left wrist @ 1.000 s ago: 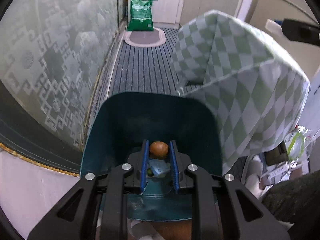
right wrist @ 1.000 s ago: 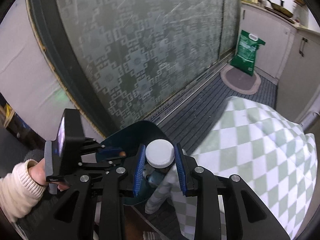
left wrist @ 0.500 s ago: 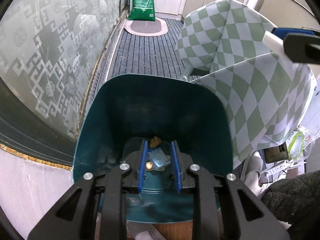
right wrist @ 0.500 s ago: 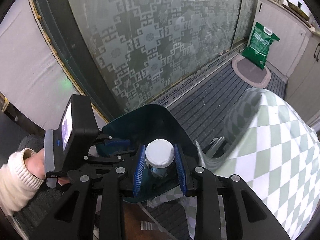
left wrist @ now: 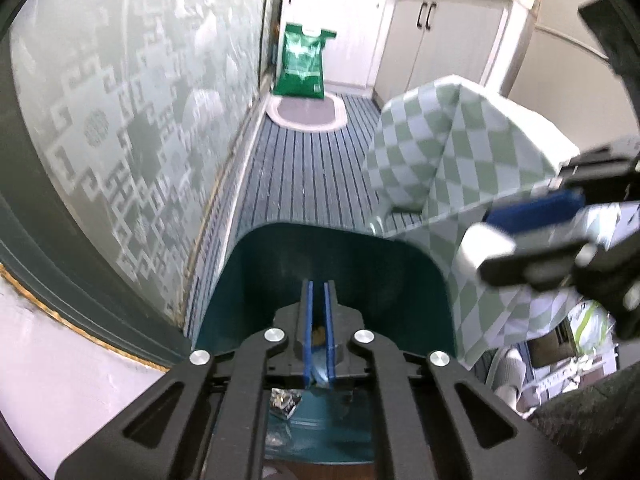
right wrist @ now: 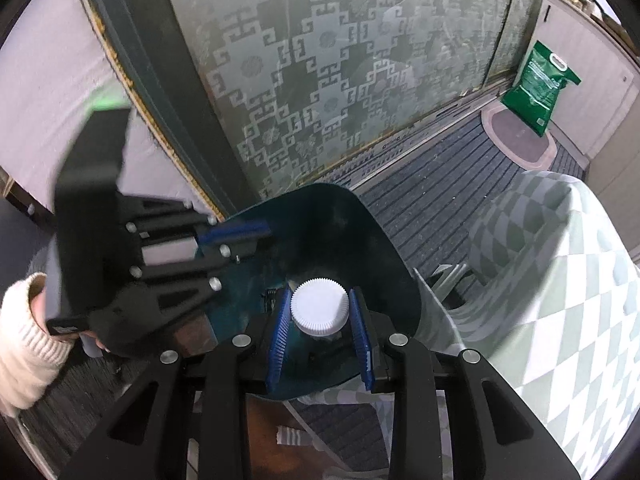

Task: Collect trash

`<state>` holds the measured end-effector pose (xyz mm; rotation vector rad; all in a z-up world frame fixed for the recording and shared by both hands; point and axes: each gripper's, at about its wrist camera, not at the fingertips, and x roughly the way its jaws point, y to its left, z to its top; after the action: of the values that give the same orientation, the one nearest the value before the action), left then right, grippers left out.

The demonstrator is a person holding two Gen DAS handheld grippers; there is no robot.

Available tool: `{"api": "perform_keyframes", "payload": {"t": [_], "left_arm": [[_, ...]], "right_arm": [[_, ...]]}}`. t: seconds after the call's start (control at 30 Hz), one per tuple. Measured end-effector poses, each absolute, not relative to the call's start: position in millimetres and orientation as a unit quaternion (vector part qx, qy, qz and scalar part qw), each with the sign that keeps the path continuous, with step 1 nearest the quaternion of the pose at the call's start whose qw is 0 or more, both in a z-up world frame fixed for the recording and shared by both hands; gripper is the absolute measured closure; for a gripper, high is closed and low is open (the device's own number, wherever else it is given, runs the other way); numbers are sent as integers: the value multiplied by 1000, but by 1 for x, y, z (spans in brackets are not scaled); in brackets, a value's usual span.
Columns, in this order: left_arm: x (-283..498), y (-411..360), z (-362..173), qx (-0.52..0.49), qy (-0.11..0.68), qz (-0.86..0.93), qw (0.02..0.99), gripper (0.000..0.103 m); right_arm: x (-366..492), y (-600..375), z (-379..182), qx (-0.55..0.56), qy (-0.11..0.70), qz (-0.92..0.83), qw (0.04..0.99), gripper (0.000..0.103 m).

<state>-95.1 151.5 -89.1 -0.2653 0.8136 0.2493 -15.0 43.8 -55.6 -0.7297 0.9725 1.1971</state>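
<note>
- Right wrist view: right gripper (right wrist: 320, 338) has its jaws pinching a bottle with a white ribbed cap (right wrist: 319, 306), held directly over the open teal bin (right wrist: 372, 240). Bottle body below the cap is mostly hidden.
- Left gripper (left wrist: 319, 334) has its blue pads nearly pressed together, only a thin gap. Whether they are pinching anything I can't tell; scraps show through the gap, but they look to be inside the bin.
- Progress, my read: partway. Some trash is already in the bin: a crumpled foil wrapper (left wrist: 285, 403) and small brownish bits on the bottom. The bottle isn't released yet, so dropping it is the step in hand.
- What else is left to collect can't be judged; no loose trash shows on the striped floor mat (left wrist: 316, 168).
- Surroundings: checked green-and-white cloth (right wrist: 560, 280) draped just beside the bin, touching its right rim; patterned frosted glass door (right wrist: 340, 60) on the other side; green bag (left wrist: 304, 62) on an oval rug by the cabinets, well apart.
- In the way: left gripper sits over the bin's left rim, near the bottle's drop path. The cloth edge could snag.
</note>
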Motion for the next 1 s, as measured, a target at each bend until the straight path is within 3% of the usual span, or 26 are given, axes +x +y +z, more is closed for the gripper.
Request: {"api": "perform_keyframes", "payload": {"t": [0.37, 0.4, 0.43, 0.47, 0.87, 0.9, 1.0], "left_arm": [[-105, 156, -62, -136, 337, 134, 922, 100], [-106, 157, -60, -138, 333, 134, 923, 100], [-107, 158, -57, -141, 326, 134, 925, 100], [-109, 158, -56, -143, 323, 132, 926, 100], [-129, 132, -30, -114, 293, 117, 942, 98], [-131, 129, -28, -110, 289, 115, 944, 96], [-136, 122, -23, -95, 278, 116, 949, 77]], "right_arm": [[-23, 48, -79, -357, 443, 522, 636, 73], [-25, 49, -82, -359, 447, 523, 631, 71], [-26, 49, -86, -361, 453, 526, 622, 61], [-27, 49, -87, -364, 453, 526, 621, 58], [-37, 25, -64, -338, 425, 528, 652, 58], [-37, 20, -60, -332, 422, 529, 657, 58], [-38, 0, -39, -304, 402, 524, 687, 56]]}}
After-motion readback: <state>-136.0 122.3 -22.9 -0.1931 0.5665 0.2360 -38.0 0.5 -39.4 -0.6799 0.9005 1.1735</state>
